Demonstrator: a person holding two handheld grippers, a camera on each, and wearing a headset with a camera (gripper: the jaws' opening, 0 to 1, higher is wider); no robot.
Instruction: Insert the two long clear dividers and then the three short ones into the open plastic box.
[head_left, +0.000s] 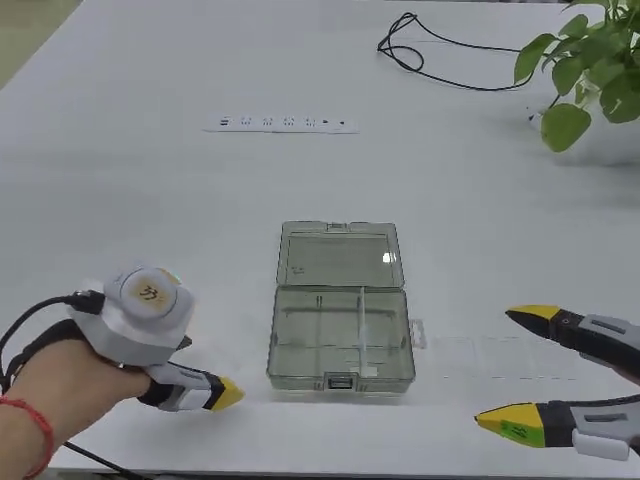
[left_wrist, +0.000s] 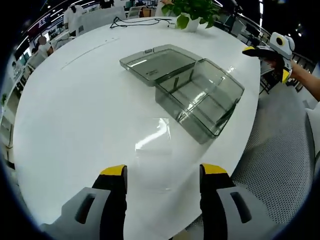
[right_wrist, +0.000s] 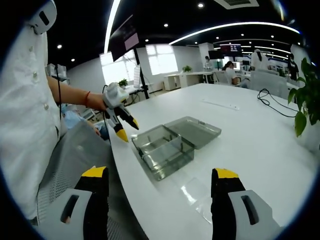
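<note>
The open smoky plastic box (head_left: 340, 345) sits mid-table with its lid (head_left: 340, 255) laid flat behind it. One clear divider (head_left: 361, 330) stands upright inside. More clear dividers (head_left: 480, 355) lie flat on the table to the right of the box, in front of my right gripper (head_left: 512, 367), which is open wide and holds nothing. The right gripper view shows them (right_wrist: 200, 195) between its jaws and the box (right_wrist: 162, 147). My left gripper (head_left: 225, 393) is left of the box, open (left_wrist: 164, 172), with a clear piece (left_wrist: 155, 137) lying on the table before it.
At the back of the white table lie a white power strip (head_left: 280, 123) and a black cable (head_left: 440, 55). A potted plant (head_left: 585, 70) stands at the far right. The table's front edge (head_left: 330, 465) runs close to both grippers.
</note>
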